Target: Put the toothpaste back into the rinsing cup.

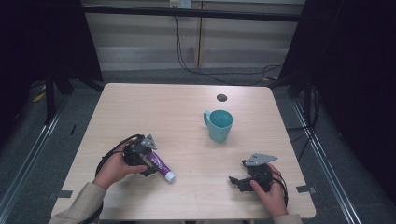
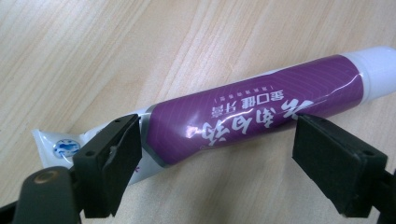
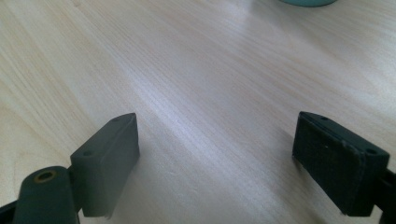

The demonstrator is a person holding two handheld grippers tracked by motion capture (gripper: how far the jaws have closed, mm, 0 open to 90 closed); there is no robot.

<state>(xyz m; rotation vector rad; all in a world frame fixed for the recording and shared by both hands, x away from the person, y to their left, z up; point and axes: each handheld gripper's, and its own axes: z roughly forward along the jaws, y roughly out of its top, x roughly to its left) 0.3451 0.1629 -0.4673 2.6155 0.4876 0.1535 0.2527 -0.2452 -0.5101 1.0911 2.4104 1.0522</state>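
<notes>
- Toothpaste tube (image 1: 161,166), purple with a white cap, lies flat on the table (image 1: 154,109) at about 7 o'clock from the table's centre, its cap end pointing toward 4 o'clock.
- Left gripper (image 1: 148,169), held in the person's left hand (image 1: 112,169), sits right over the tube's flat tail end.
- In the left gripper view the tube (image 2: 252,112) runs crosswise between the two black fingers (image 2: 109,161), which stand wide apart; one finger overlaps the crimped tail, the other sits just beside the purple body. The pads do not squeeze the tube.
- Right gripper (image 1: 236,180), in the person's right hand (image 1: 270,196), rests low at about 5 o'clock, well apart from the tube.
- In the right gripper view its fingers (image 3: 105,161) are spread wide over bare wood, holding nothing.
- Teal mug (image 1: 218,125) stands upright at about 2 o'clock from the centre, handle turned to 9 o'clock, apart from both grippers.
</notes>
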